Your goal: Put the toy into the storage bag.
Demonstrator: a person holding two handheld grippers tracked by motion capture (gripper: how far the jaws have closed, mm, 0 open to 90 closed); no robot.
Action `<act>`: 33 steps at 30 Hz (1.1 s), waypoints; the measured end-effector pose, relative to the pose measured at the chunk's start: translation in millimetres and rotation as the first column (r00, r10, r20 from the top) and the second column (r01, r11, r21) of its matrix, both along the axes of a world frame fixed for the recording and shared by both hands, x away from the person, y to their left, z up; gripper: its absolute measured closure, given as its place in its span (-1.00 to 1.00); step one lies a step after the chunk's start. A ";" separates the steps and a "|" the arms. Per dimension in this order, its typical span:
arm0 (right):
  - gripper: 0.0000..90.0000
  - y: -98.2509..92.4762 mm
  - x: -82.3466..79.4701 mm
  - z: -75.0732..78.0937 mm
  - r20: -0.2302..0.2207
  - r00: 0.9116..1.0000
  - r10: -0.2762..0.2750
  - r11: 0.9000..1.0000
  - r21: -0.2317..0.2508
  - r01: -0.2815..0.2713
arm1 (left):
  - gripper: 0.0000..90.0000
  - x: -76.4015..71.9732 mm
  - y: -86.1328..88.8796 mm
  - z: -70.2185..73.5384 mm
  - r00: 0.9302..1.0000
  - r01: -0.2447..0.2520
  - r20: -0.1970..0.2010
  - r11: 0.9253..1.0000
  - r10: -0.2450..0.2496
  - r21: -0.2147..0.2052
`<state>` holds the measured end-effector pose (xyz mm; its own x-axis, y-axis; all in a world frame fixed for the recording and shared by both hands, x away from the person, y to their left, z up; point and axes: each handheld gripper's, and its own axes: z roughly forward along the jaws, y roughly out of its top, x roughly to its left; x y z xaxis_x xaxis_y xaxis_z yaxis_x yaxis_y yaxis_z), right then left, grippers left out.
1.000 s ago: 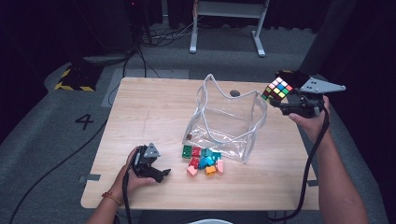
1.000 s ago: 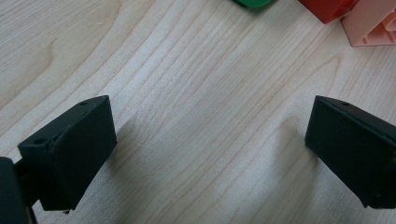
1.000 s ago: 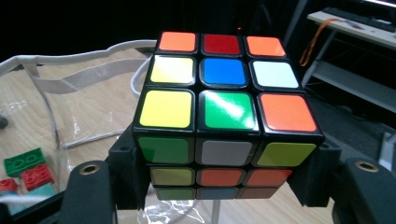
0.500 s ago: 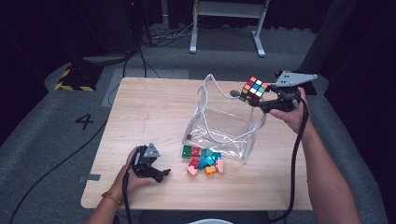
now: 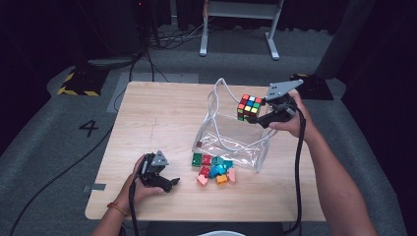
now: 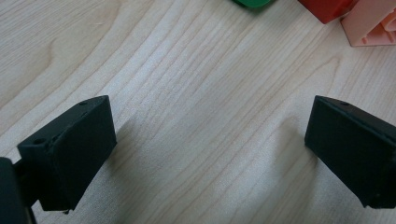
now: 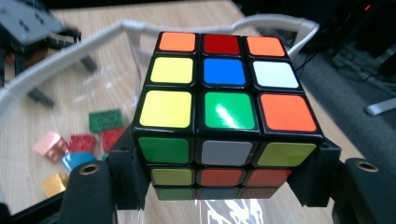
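Note:
My right gripper (image 5: 252, 111) is shut on a scrambled puzzle cube (image 5: 250, 107) and holds it in the air over the open top of a clear plastic bag (image 5: 231, 140) with a white rim. In the right gripper view the cube (image 7: 226, 112) sits clamped between the two black jaws, with the bag's rim (image 7: 70, 51) beyond it. My left gripper (image 5: 169, 184) rests on the table near the front left, open, nothing between its jaws. In the left gripper view its jaws (image 6: 210, 154) stand wide apart over bare wood.
A pile of small coloured bricks (image 5: 214, 167) lies on the wooden table (image 5: 162, 113) just in front of the bag, to the right of my left gripper. Bricks (image 6: 369, 23) peek in at the top of the left gripper view. Dark floor surrounds the table.
My right gripper has carried the cube leftward from beyond the bag's right side to a spot over the bag's opening. The left gripper has stayed where it was.

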<state>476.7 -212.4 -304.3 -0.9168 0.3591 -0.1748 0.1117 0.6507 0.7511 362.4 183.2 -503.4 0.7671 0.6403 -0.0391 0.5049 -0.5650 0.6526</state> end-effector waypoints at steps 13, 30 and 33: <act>-0.25 33.6 19.8 -21.3 -0.132 0.991 0.019 0.941 -0.333 -0.063 | -0.95 -0.1 -0.2 -0.2 1.000 0.001 0.006 1.000 -0.001 0.000; -0.25 41.6 26.2 -35.1 -0.289 0.948 -0.136 0.797 -0.600 -0.068 | -0.94 -0.5 -0.1 0.0 1.000 0.001 0.006 1.000 -0.001 -0.002; -0.25 39.9 25.5 -34.0 -0.269 0.951 -0.153 0.795 -0.605 -0.043 | -0.94 -0.5 -0.1 0.0 1.000 0.002 0.005 1.000 -0.002 -0.002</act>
